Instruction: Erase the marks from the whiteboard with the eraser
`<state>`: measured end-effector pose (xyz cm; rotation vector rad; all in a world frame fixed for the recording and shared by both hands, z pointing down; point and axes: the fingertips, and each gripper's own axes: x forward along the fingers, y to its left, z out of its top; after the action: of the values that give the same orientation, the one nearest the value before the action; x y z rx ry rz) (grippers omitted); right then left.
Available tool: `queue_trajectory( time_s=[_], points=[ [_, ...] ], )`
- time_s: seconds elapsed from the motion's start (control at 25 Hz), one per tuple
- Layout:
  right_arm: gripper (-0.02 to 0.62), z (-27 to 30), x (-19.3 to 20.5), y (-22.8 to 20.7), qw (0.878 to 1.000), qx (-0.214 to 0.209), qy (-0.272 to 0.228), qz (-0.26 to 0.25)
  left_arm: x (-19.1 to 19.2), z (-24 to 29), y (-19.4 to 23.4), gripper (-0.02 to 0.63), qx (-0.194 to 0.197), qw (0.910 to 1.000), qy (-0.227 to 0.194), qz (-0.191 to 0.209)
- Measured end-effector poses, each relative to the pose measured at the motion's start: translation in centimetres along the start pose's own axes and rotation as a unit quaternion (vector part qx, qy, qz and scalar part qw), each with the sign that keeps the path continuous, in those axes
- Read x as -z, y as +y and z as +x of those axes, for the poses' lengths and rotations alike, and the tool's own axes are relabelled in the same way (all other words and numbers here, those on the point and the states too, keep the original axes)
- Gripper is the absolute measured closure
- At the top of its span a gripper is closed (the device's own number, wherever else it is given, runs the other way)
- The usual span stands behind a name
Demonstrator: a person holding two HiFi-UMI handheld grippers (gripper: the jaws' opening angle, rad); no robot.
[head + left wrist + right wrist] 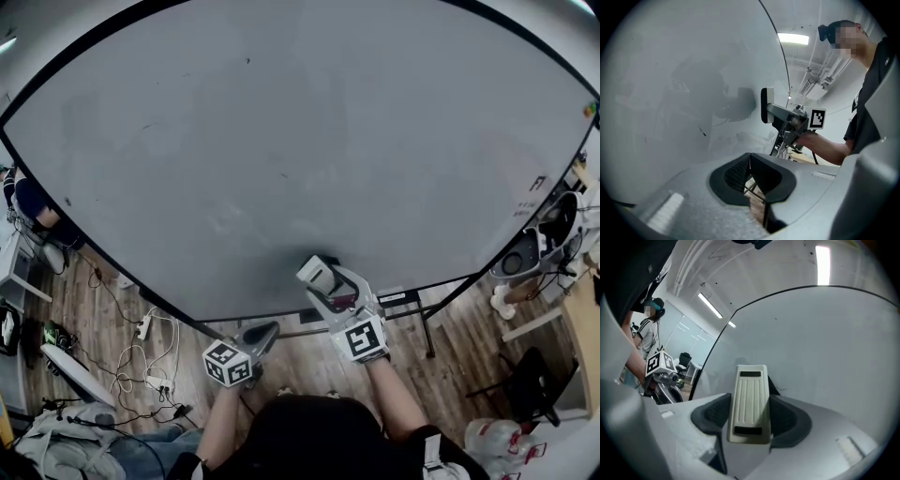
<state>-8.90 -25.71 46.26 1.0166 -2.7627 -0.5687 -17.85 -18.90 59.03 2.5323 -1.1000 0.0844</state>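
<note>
While the cream ribbed plastic eraser [750,394], clamped in the right gripper's [749,420] jaws, seems to press the wide grey-white whiteboard [281,141] low down, most looks wiped (faint smears, few small dark ticks [702,132] left). The left gripper [750,174] idles, jaws closed on nothing.

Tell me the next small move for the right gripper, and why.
Probably press the eraser, clamped in the right gripper, onto the whiteboard and wipe up-left. It looks just off the surface near the lower edge, and faint smudges show up-left of it in the head view.
</note>
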Motion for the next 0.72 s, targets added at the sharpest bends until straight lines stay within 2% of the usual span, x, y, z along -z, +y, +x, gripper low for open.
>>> queue_trajectory(
  time_s=[0.32,0.52,0.72],
  points=[
    [0.339,-4.5,5.1,1.1,0.997,-0.063,0.025,0.044,0.8,1.9,-2.6,0.594,-0.001,0.9999,-0.011,-0.008],
    [0.339,-7.0,7.5,1.9,0.993,-0.085,0.036,0.074,1.4,2.1,-4.0,0.594,-0.010,0.9996,-0.023,-0.015],
    [0.339,-8.2,8.4,2.4,0.991,-0.101,0.042,0.080,2.0,1.9,-4.7,0.594,-0.023,0.9991,-0.030,-0.021]
  ],
)
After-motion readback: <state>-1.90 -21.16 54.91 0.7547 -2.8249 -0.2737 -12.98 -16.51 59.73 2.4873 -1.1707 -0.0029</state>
